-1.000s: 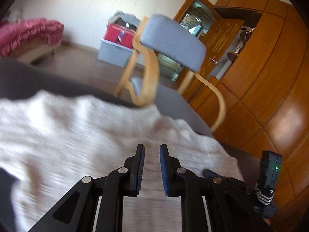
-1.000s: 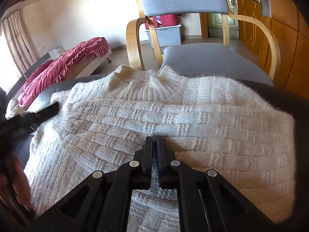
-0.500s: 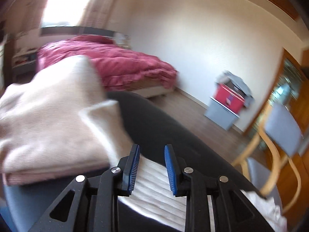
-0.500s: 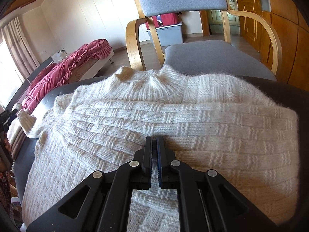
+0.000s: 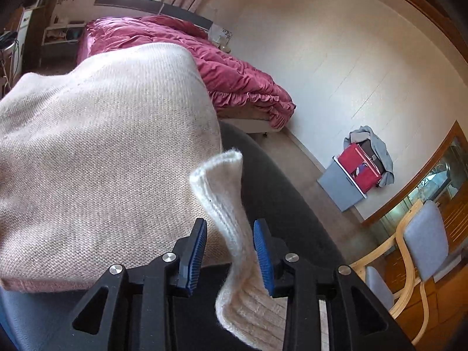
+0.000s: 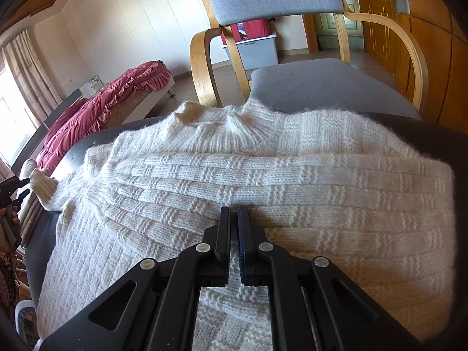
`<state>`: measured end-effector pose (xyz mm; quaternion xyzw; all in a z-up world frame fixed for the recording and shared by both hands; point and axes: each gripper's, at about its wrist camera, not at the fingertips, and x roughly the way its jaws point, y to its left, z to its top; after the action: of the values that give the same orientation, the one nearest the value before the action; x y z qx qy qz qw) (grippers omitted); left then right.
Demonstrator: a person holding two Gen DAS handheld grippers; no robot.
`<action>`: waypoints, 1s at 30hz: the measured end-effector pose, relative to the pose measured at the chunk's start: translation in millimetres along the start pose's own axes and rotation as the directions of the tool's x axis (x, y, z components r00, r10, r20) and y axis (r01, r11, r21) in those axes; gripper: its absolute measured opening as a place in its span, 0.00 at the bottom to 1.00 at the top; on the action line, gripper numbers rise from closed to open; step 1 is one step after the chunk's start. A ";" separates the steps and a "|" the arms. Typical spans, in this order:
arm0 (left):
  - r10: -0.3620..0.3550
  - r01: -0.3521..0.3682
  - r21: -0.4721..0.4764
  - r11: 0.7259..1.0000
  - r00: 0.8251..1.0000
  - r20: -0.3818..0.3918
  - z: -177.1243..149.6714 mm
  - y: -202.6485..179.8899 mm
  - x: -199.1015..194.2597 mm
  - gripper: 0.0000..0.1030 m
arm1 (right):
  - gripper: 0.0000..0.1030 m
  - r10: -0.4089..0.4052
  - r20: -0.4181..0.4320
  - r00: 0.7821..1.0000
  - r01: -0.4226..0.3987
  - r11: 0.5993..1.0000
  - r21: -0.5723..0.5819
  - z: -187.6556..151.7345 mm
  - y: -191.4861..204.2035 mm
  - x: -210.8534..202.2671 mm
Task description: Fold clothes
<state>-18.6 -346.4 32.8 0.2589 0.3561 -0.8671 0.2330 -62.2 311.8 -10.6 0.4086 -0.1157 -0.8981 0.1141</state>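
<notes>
left gripper [image 5: 229,253] jaws opening round the cuff [image 5: 225,193], prob not pinching yet; centre it b4 closing. right gripper [image 6: 234,231] jaws pressed together on the sweater [image 6: 292,181], keep it pinned.

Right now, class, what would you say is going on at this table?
A person is folding a cream cable-knit sweater spread on a dark table. The right hand-held gripper rests shut on the sweater's middle. The left hand-held gripper is opening around the ribbed sleeve cuff, which stands between its jaws. A folded beige knit garment lies beside it.
</notes>
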 end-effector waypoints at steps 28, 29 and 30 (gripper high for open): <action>-0.372 0.346 0.287 0.894 0.927 0.043 -8.1 -145.8 -66.9 0.05 | 0.05 0.043 -0.002 0.999 -0.043 0.999 0.032 0.3 -5.6 0.1; -0.402 0.377 0.305 0.874 0.915 0.022 -18.4 -164.4 -76.8 0.05 | 0.05 0.048 -0.002 0.999 -0.047 0.998 0.037 0.3 -6.3 0.0; -0.431 0.408 0.323 0.854 0.902 0.001 -28.7 -183.0 -86.7 0.05 | 0.05 0.052 -0.002 0.999 -0.051 0.998 0.041 0.5 -7.2 0.0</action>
<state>-52.6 -189.4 159.5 0.1769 0.2522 -0.9513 0.0068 -63.3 318.6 -12.5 0.4088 -0.1443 -0.8918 0.1290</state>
